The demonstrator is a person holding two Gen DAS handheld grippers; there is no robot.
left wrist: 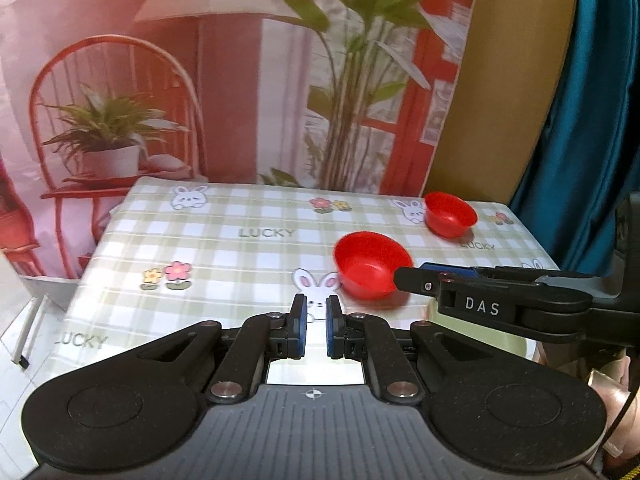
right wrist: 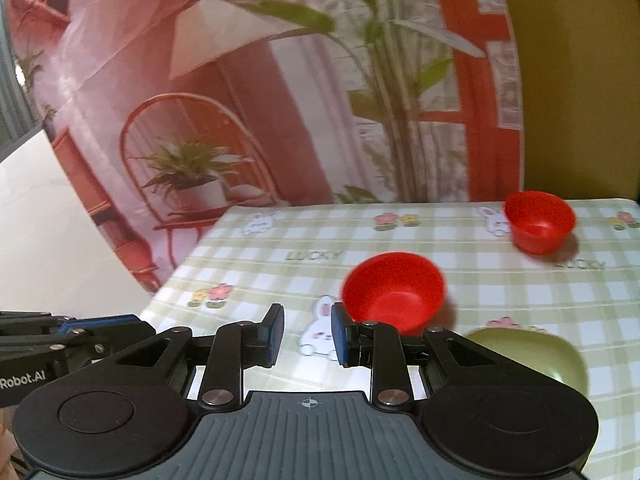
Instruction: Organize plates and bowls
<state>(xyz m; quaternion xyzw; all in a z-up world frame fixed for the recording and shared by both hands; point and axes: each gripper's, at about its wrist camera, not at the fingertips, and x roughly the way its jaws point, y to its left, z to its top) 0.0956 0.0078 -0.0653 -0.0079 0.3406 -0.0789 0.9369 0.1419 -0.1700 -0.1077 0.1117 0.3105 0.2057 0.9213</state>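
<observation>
Fingers (left wrist: pixel 298 320) empty, green dish (right wrist: pixel 532 350) clearer right-side

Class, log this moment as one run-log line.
left tool: empty | right tool: empty | two red plastic bowls: apart, unstacked | green dish: nearest

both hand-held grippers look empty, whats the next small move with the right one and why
Probably ease the right hand-held gripper forward and to its right, toward the rim of the near red bowl. Nothing is held between its fingers, and that bowl sits apart from the far red bowl, with the green dish beside it, so stacking has not begun.
</observation>
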